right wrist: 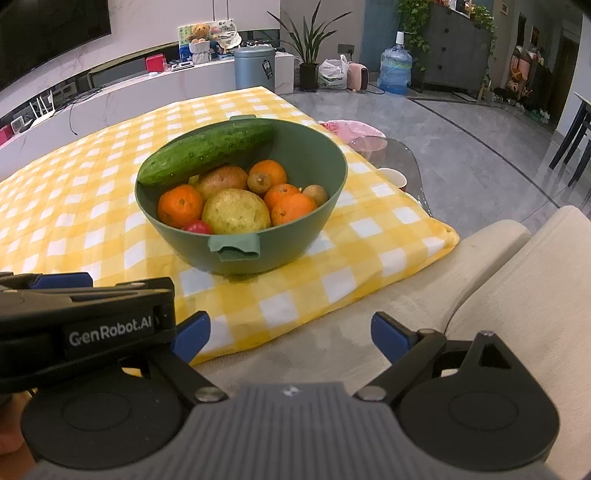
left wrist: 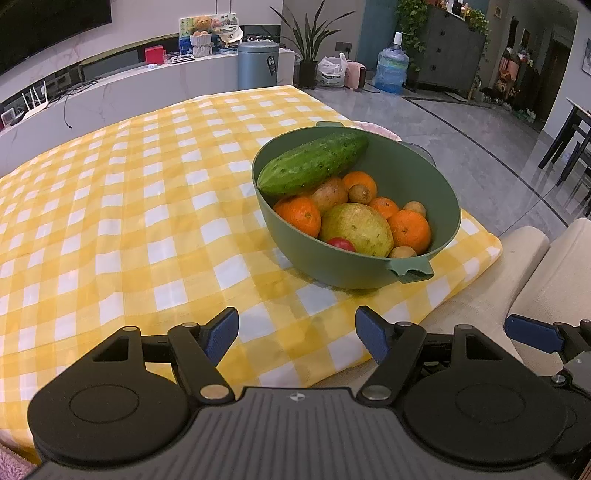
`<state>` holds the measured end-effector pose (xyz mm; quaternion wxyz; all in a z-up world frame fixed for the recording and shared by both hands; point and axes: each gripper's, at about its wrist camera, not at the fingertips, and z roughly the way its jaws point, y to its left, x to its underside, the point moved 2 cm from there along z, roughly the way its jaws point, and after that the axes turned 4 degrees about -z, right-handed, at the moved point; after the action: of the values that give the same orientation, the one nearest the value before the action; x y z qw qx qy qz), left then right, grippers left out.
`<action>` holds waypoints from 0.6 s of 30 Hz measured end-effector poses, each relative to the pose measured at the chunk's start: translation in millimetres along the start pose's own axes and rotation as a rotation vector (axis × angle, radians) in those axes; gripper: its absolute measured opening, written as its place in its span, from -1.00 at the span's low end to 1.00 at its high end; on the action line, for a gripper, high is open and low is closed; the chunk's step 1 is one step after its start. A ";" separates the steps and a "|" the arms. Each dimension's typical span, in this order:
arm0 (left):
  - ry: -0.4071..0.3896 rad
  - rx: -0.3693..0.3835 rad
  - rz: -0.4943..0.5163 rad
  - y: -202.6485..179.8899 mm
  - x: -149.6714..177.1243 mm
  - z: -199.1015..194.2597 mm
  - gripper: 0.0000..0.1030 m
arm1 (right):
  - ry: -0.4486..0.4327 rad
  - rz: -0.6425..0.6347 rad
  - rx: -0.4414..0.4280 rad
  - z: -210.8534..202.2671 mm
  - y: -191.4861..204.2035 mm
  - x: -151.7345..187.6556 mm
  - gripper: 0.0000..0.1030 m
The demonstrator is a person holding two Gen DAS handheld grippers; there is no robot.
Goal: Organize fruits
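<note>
- The left gripper [left wrist: 296, 334] has its blue-padded jaws spread wide, nothing between them, poised over the near edge of the yellow-and-white checked cloth [left wrist: 129, 221].
- The right gripper [right wrist: 291, 334] also stands with jaws apart and empty, over the spot where the cloth ends and a cream sofa cushion [right wrist: 461, 295] begins; the left gripper's body crosses its view on the left, and white lettering on it reads "GenRobot.AI".
- The green bowl [left wrist: 424, 177] sits on the cloth covering the table, ahead of both grippers and touched by neither.
- In it a cucumber [left wrist: 314, 162] lies across the far rim, above oranges [left wrist: 297, 216], a large yellow-green fruit [left wrist: 356, 229], small brown fruits and a bit of red fruit near the front rim.
- Beyond the table's right corner — a grey tiled floor [left wrist: 461, 122], a blue water jug [left wrist: 390, 68] and a potted plant [left wrist: 310, 40].
- Along the back wall runs a low white counter [left wrist: 129, 77] with a teddy bear [left wrist: 201, 24], a red box and a grey-blue bin [left wrist: 256, 64] in front; its label is too small to read.
</note>
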<state>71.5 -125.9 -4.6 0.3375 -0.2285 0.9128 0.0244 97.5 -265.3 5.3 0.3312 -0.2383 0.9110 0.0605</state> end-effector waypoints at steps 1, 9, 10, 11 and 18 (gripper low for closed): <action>-0.002 0.002 0.000 0.0 -0.3 0.2 0.64 | -0.001 0.001 -0.001 0.1 -0.2 0.0 0.75; 0.005 0.009 -0.002 1.2 -0.4 1.0 0.65 | -0.003 -0.001 -0.009 0.2 -0.6 1.2 0.75; 0.004 0.009 -0.002 1.4 -0.1 0.8 0.65 | -0.003 0.000 -0.009 0.2 -0.5 1.2 0.75; 0.003 0.008 -0.002 1.3 -0.3 0.8 0.65 | -0.004 -0.001 -0.010 0.3 -0.4 1.2 0.75; 0.005 0.005 -0.002 1.8 0.1 0.3 0.65 | 0.002 -0.002 -0.013 2.2 0.1 1.9 0.75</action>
<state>70.9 -124.2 -5.1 0.3356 -0.2288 0.9136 0.0212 97.5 -265.3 2.4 0.3289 -0.2412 0.9106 0.0661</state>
